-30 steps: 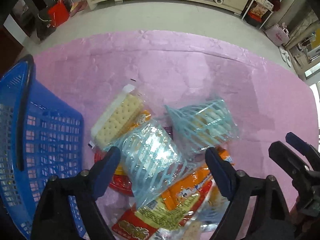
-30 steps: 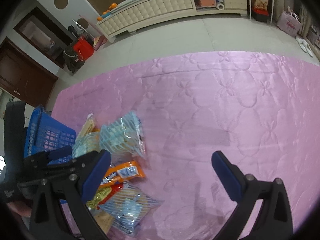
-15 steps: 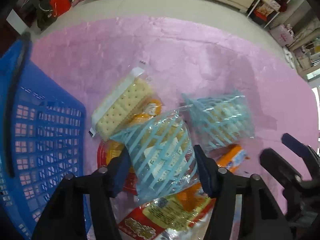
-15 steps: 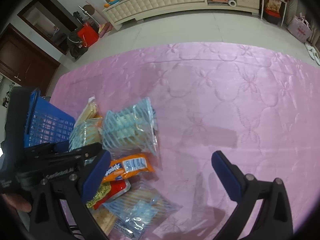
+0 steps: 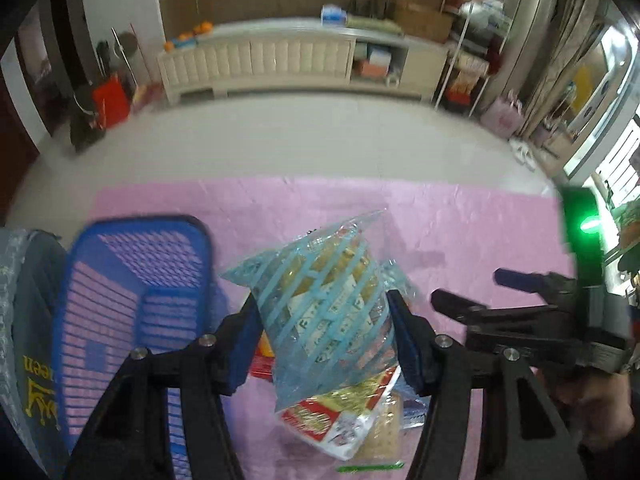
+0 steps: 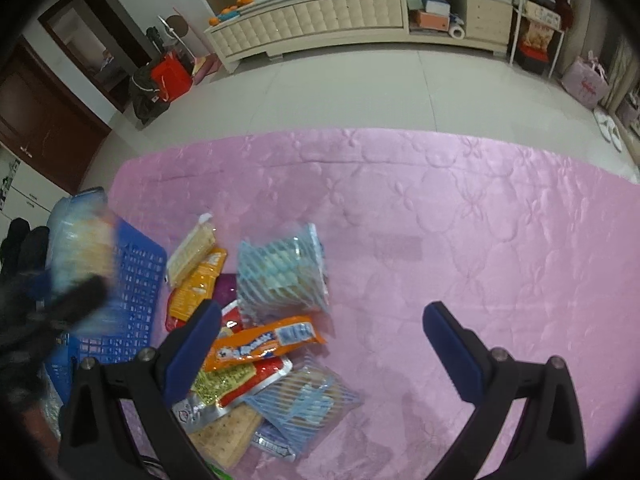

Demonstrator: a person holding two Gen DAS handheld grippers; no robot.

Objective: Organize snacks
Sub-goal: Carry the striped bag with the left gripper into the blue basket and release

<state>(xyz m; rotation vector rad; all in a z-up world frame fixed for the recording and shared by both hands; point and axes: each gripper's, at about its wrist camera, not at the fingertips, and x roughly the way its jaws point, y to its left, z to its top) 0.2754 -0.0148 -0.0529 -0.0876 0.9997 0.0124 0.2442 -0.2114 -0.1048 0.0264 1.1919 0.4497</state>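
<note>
To the left of the left gripper [image 5: 324, 340] stands the blue basket [image 5: 132, 280], and its jaws, which have just been closing, pinch a blue-striped bag [image 5: 328, 312] above the snack pile [image 6: 256, 344]. The right gripper [image 6: 320, 344] is spread wide and empty, with that pile at its left finger [image 6: 192, 344] on the pink cloth [image 6: 460, 220].

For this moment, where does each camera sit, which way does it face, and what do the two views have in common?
Left wrist: on the left gripper, facing forward and down past a blue-striped snack bag clamped in its fingers; the right gripper and a hand show.
Right wrist: on the right gripper, open, facing down at the snack pile; the left gripper shows blurred at left.
Shared: blue basket, pink cloth, white cabinet.
</note>
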